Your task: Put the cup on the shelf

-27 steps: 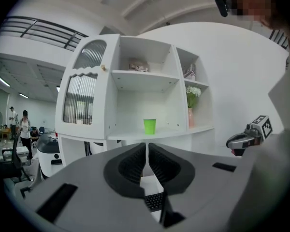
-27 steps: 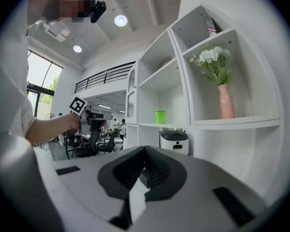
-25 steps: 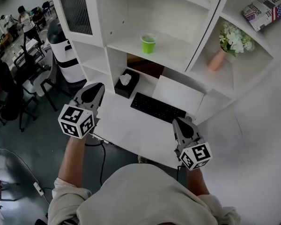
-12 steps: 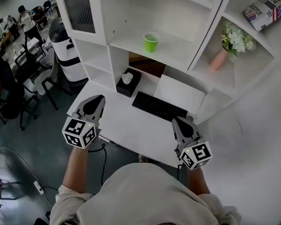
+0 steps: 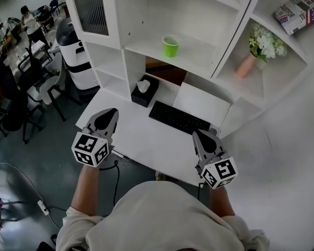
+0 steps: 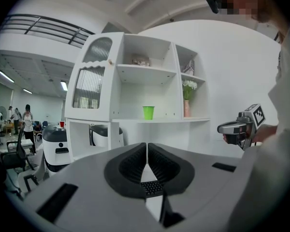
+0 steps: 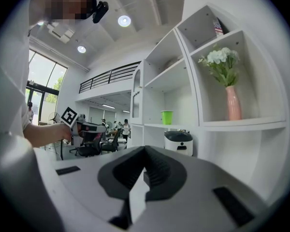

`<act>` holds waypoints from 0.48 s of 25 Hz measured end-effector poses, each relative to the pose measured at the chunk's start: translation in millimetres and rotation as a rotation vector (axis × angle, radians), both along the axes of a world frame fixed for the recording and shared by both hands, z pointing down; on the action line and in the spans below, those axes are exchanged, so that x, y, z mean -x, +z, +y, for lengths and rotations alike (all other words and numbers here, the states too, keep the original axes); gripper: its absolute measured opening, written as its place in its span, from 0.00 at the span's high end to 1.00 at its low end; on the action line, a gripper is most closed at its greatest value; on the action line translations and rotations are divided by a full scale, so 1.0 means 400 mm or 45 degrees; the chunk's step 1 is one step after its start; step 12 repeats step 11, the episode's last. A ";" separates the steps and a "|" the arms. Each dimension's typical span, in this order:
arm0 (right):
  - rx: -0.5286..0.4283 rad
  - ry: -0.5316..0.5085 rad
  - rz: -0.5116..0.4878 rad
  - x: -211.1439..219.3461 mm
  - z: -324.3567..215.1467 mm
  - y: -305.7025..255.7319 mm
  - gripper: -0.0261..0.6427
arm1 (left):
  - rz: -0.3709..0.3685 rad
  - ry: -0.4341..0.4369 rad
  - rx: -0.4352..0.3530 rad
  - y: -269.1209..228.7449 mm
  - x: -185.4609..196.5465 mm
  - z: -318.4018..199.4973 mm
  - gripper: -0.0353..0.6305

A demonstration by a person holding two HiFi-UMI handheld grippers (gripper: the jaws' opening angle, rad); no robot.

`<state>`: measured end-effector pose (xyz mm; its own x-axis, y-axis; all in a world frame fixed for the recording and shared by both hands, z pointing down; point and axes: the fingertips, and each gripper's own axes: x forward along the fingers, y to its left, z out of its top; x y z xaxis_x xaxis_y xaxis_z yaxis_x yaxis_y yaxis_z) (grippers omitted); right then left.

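A green cup (image 5: 171, 46) stands upright on the middle shelf (image 5: 199, 61) of the white shelf unit; it also shows as a small green cup (image 6: 148, 112) in the left gripper view and a green cup (image 7: 167, 117) in the right gripper view. My left gripper (image 5: 108, 118) hovers over the desk's left front corner, shut with nothing between its jaws. My right gripper (image 5: 202, 138) hangs over the desk's right front edge, its jaws together and empty. Both are well short of the cup.
On the white desk (image 5: 146, 140) lie a black keyboard (image 5: 178, 118) and a black tissue box (image 5: 144, 91). A pink vase with flowers (image 5: 256, 51) fills the right shelf bay, a printed box (image 5: 298, 10) above it. A white bin (image 5: 73, 51) and chairs (image 5: 42, 93) stand left.
My left gripper has dropped lower and drawn back toward the desk's front left corner. The right gripper has stayed where it was. The cup has not moved.
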<state>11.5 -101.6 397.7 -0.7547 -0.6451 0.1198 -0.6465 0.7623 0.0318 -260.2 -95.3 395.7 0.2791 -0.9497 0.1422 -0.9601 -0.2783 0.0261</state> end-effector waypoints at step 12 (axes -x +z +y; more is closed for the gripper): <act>-0.010 0.001 -0.003 -0.002 -0.004 -0.005 0.96 | -0.007 0.001 0.000 -0.001 -0.001 -0.010 0.93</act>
